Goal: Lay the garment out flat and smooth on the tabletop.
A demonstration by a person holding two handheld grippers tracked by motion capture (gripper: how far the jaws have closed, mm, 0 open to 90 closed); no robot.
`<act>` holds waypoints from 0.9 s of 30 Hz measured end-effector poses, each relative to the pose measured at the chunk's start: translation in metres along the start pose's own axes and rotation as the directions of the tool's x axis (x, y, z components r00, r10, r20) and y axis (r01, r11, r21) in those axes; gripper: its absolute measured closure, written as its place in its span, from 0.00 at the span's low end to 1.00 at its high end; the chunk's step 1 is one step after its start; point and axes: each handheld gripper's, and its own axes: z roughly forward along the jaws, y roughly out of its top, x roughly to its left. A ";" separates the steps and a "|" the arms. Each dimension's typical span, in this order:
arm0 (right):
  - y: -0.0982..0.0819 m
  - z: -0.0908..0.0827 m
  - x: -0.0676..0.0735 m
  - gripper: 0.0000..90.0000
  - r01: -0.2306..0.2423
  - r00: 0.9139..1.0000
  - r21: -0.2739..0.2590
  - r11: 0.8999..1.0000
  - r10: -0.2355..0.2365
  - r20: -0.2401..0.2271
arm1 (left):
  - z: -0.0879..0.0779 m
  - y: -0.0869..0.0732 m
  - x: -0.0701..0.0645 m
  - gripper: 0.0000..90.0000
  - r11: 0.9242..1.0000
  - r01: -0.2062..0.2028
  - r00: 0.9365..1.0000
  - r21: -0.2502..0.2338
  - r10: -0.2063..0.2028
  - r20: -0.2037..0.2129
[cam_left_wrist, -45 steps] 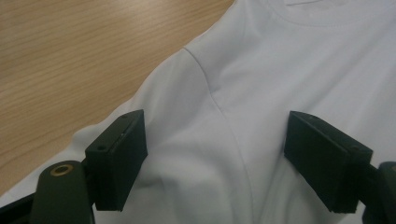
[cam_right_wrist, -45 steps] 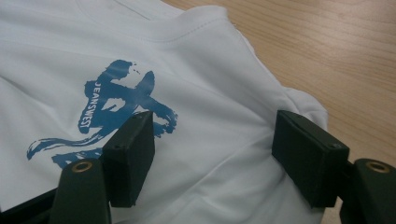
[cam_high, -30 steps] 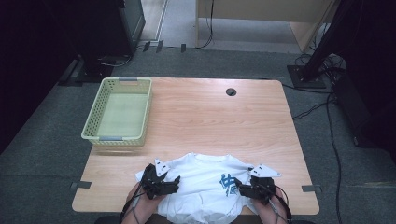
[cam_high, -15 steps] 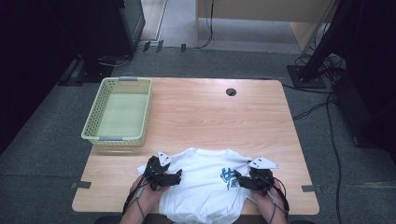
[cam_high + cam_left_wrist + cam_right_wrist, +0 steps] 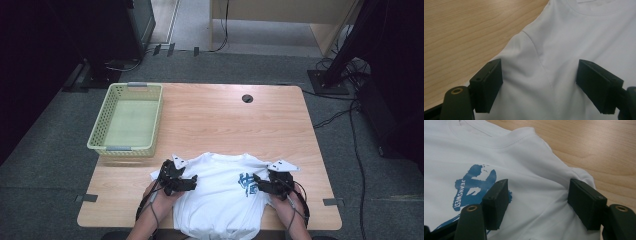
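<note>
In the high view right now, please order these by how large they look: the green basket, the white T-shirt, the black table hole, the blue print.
1. White T-shirt, though the green basket looks close to it in size, so this order is unsure.
2. Green basket.
3. Blue print.
4. Black table hole.

T-shirt [image 5: 222, 195] lies on table [image 5: 210, 120] at near edge, centre, hem hanging over front. Basket [image 5: 127, 119] sits on table at left, behind and left of shirt. Cable hole [image 5: 247, 98] at table's far side, right of basket. Left gripper [image 5: 186, 183] over shirt's left shoulder, right gripper [image 5: 256, 186] over its right shoulder, shirt's print [image 5: 247, 182] just beside it.
</note>
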 end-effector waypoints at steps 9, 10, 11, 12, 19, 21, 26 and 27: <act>0.008 0.007 -0.013 0.37 0.025 0.999 0.005 1.000 -0.024 -0.034 | 0.011 0.010 0.009 0.24 1.000 0.011 1.000 -0.022 -0.011 -0.018; 0.008 0.008 -0.014 0.37 0.022 0.999 0.003 1.000 -0.022 -0.034 | 0.011 0.010 0.009 0.24 1.000 0.011 1.000 -0.022 -0.011 -0.018; 0.009 0.009 -0.015 0.37 0.021 0.999 0.002 1.000 -0.021 -0.032 | 0.012 0.013 0.011 0.24 1.000 0.017 1.000 -0.020 -0.017 -0.022; 0.009 0.009 -0.015 0.37 0.025 0.999 0.000 1.000 -0.025 -0.030 | 0.014 0.014 0.012 0.24 1.000 0.017 1.000 -0.020 -0.018 -0.023; 0.014 0.015 -0.022 0.37 0.034 0.999 -0.001 0.999 -0.034 -0.037 | 0.021 0.023 0.019 0.24 1.000 0.025 0.999 -0.017 -0.026 -0.029; 0.015 0.016 -0.023 0.37 0.038 0.999 -0.001 0.999 -0.038 -0.036 | 0.022 0.025 0.019 0.24 0.999 0.028 0.999 -0.016 -0.029 -0.032; 0.019 0.020 -0.028 0.37 0.041 0.998 0.002 0.999 -0.041 -0.041 | 0.027 0.031 0.021 0.24 0.999 0.033 0.999 -0.016 -0.033 -0.037; 0.020 0.021 -0.030 0.37 0.041 0.998 0.002 0.999 -0.041 -0.043 | 0.028 0.032 0.022 0.24 0.999 0.036 0.999 -0.018 -0.037 -0.038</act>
